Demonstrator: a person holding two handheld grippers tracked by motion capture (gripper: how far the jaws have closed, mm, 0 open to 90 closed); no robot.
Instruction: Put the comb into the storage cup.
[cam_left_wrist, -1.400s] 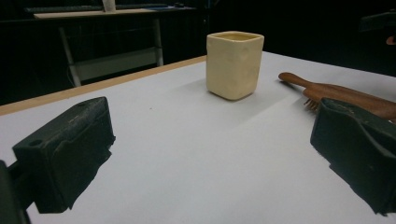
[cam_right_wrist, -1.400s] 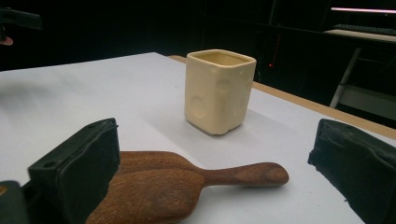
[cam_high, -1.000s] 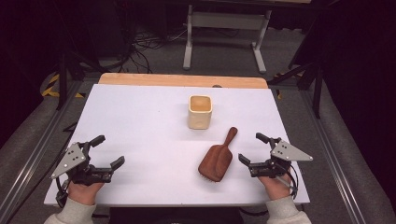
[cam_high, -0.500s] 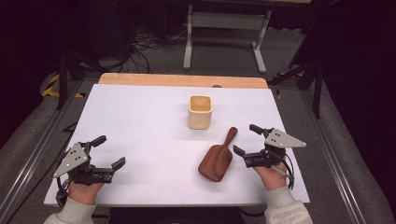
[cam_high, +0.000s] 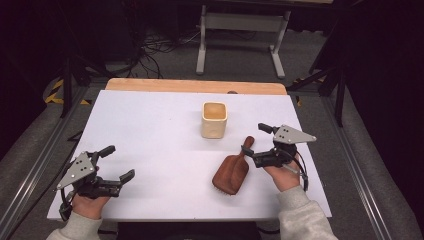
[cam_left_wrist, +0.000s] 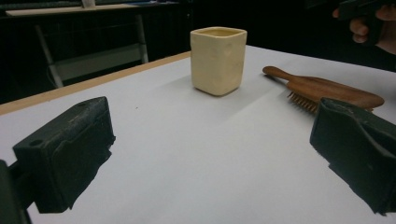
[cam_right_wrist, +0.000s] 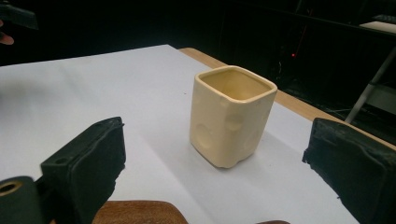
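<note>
Brown wooden paddle hairbrush, bristles down on white counter, just ahead of spread fingers of right gripper, handle nearest. Probably light, stiff, smooth; best pinched across narrow handle. Left gripper released too, well apart. Cream square ceramic cup beyond.

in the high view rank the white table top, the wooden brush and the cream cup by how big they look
1. White table top, by far the largest.
2. Wooden brush.
3. Cream cup, smallest, though it sits farther from the camera, so the gap to the brush is unsure.
</note>
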